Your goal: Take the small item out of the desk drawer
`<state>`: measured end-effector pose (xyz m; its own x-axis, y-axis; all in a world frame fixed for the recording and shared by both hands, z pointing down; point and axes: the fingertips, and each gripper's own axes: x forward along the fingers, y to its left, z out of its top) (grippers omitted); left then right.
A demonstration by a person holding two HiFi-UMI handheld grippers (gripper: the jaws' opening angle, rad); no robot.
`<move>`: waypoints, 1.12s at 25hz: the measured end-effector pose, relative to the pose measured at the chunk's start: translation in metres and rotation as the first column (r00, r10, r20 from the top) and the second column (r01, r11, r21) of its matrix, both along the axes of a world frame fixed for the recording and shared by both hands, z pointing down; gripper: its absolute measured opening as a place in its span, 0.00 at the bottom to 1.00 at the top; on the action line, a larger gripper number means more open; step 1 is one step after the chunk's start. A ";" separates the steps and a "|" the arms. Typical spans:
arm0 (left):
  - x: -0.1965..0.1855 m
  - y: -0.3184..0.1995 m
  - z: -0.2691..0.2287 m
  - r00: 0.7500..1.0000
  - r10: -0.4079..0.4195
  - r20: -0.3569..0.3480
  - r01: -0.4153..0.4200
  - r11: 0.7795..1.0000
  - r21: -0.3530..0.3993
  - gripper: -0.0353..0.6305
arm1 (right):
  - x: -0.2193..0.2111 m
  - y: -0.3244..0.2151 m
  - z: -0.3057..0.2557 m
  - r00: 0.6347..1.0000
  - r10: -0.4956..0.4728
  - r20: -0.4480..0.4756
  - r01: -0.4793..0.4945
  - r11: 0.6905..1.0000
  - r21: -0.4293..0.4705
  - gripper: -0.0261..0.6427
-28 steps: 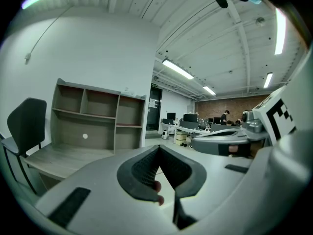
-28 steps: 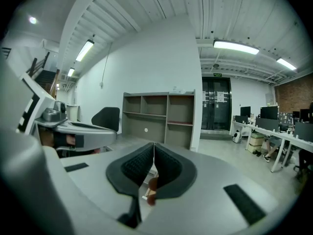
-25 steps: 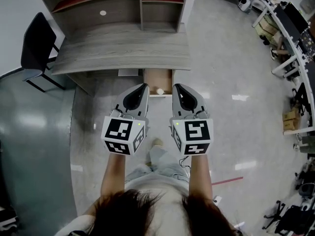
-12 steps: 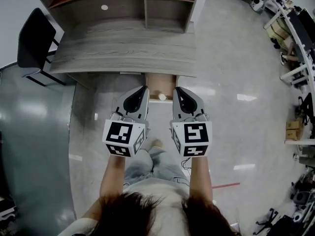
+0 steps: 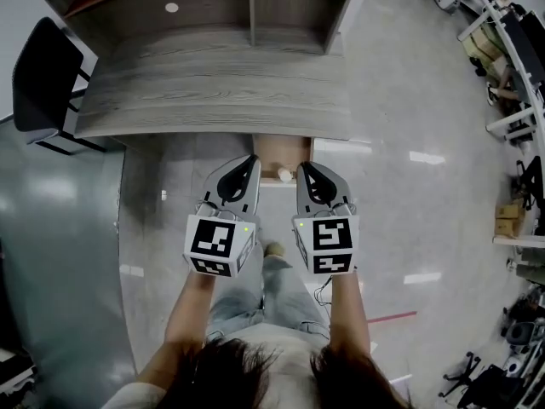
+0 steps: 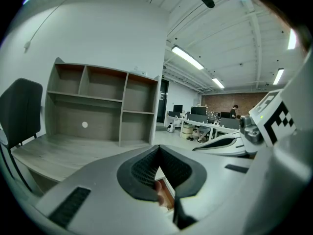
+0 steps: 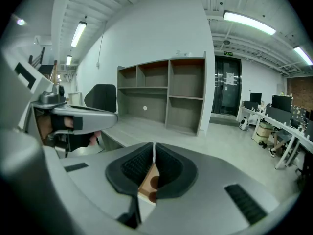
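Hovering side by side over the floor in front of the table (image 5: 213,83), the left gripper (image 5: 250,158) and the right gripper (image 5: 302,167) both point toward the open drawer (image 5: 285,150), which sticks out from under the table's front edge. A small pale round item (image 5: 283,175) lies inside the drawer, close to its near wall. In the head view it shows between the two sets of fingertips, just beside the right ones. How far above it the grippers are cannot be told, and neither one touches it.

The left gripper's fingers (image 6: 143,168) are closed, their tips meeting with nothing held. Below the tips, brown wood shows through the narrow gap between the ribbed pads. The right gripper's fingers (image 7: 135,168) are closed in the same way and hold nothing. A strip of the brown drawer shows in the slot below their tips.

The person's bare forearms run back from the marker cubes toward the bottom of the head view, with dark hair at the lower edge. One shoe (image 5: 274,250) stands on the pale glossy floor between the grippers.

A shelf unit (image 5: 251,11) with open compartments stands along the far side of the grey wood-grain table, and a small white disc (image 5: 172,8) shows on its back panel. A dark chair (image 5: 43,75) stands at the table's left end. Office desks with clutter (image 5: 511,49) line the right edge, well apart from the table.
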<state>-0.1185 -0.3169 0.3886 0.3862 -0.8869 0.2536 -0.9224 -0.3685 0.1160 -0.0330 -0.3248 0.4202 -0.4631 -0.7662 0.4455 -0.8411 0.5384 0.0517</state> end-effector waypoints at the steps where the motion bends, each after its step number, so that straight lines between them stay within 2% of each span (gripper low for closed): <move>1: -0.002 -0.005 0.004 1.000 0.005 0.003 -0.005 1.000 -0.003 0.07 | -0.003 -0.003 0.007 1.000 0.000 -0.006 0.000 1.000 -0.010 0.08; 12: -0.015 -0.042 0.066 0.998 0.058 0.010 -0.057 0.997 -0.059 0.07 | -0.016 -0.030 0.082 0.996 0.004 -0.091 -0.014 0.994 -0.112 0.08; 28: -0.020 -0.052 0.161 0.999 0.051 0.011 -0.049 0.987 -0.150 0.07 | -0.020 -0.034 0.181 0.976 -0.082 -0.202 0.028 0.966 -0.255 0.08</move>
<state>-0.1385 -0.3686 0.5498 0.4245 -0.8180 0.3883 -0.9052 -0.3939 0.1597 -0.0526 -0.3585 0.6016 -0.3772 -0.5941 0.7105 -0.7946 0.6017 0.0813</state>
